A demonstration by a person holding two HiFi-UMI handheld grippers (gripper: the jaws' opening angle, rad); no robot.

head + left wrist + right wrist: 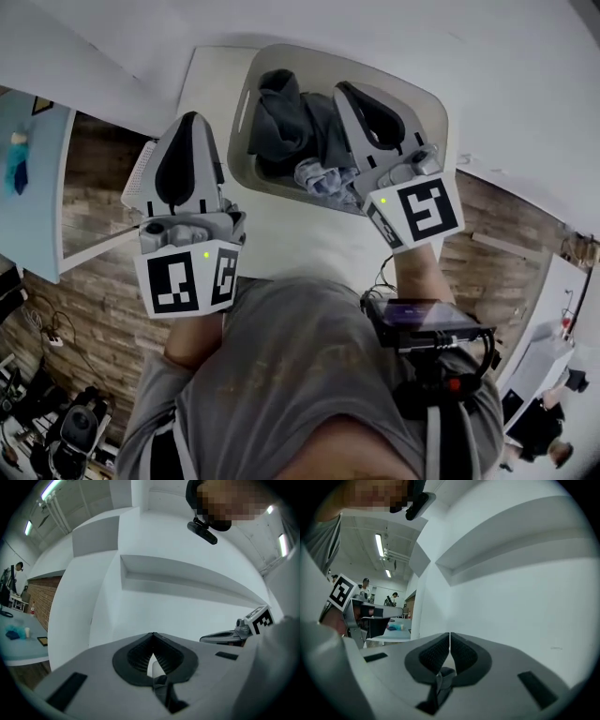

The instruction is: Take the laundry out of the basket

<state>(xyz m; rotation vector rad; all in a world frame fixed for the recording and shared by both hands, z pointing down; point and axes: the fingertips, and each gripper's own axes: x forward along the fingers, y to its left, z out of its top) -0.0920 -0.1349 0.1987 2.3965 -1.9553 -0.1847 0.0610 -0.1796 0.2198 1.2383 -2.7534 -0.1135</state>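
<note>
**mo:** so where are we at with this one? Looks to us like nothing's out yet. The basket sits at the far edge of the desk, and the laundry is all inside it. It's mostly dark grey cloth, plus a light patterned piece down by the basket's near wall.

**kit:** yep, we'd call this the approach, no grab so far. The left tool is clenched with nothing in it. It hangs over the desk's left edge, beside the basket rather than above it. The right tool is clenched and empty too, up over the basket's right half, toward the desk's right edge.

**mo:** so what's the next move?

**kit:** our guess is one tool has to spread its jaws first and then tip down into the basket, because both point level right now. The right one looks like the closer bet. We'd go for a fold of the dark cloth, since it lies on top and looks bulky. Soft cloth tends to drag its neighbours along, so we'd expect a tangle.
</note>
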